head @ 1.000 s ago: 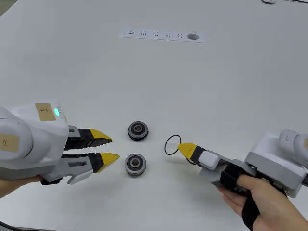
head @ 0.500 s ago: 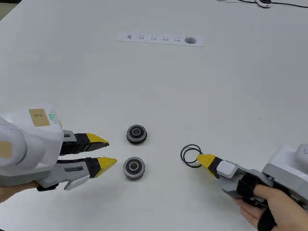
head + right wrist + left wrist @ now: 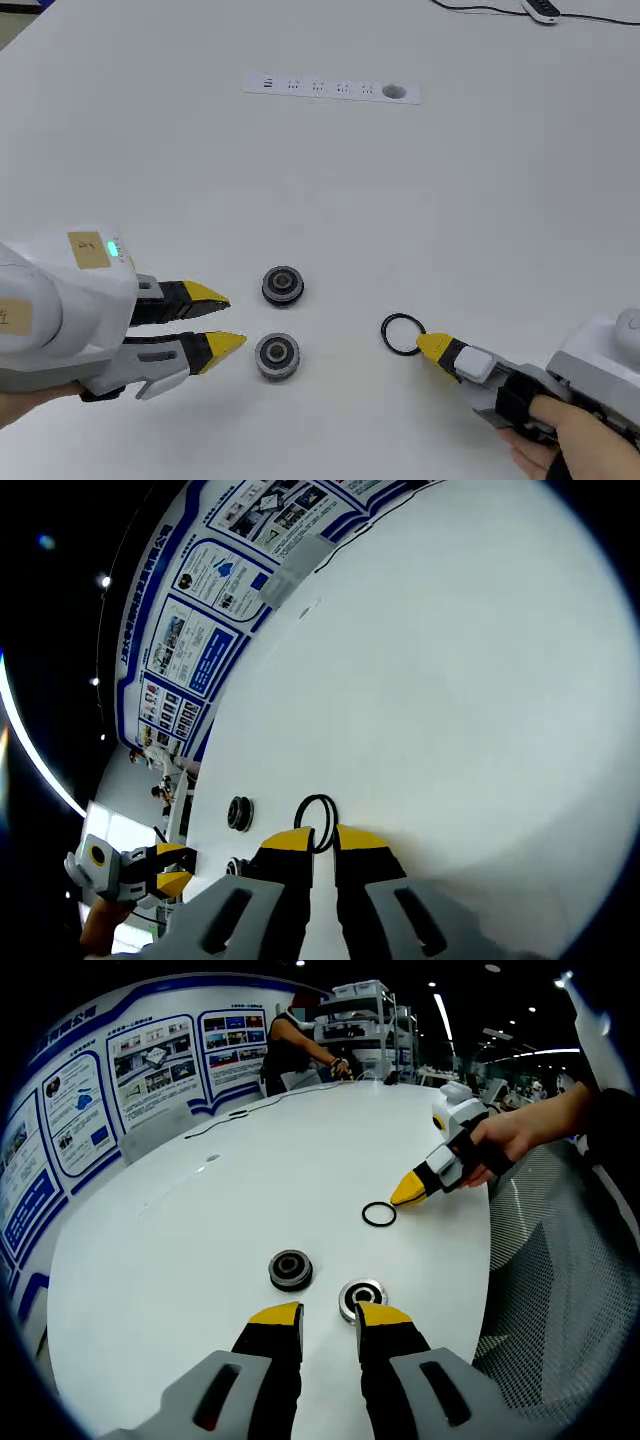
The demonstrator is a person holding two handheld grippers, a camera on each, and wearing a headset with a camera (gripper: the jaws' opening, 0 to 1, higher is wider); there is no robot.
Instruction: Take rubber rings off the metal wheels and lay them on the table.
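On the white table (image 3: 450,200), two wheels (image 3: 283,285) (image 3: 277,356) and one ring (image 3: 401,334) are lying. The left gripper (image 3: 230,320) is hovering partly open and empty. The right gripper (image 3: 425,345), nearly closed, is touching the ring; I cannot tell whether it is gripping it.

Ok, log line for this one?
rubber ring flat on table | right gripper at its edge, grip unclear | left gripper open by near wheel
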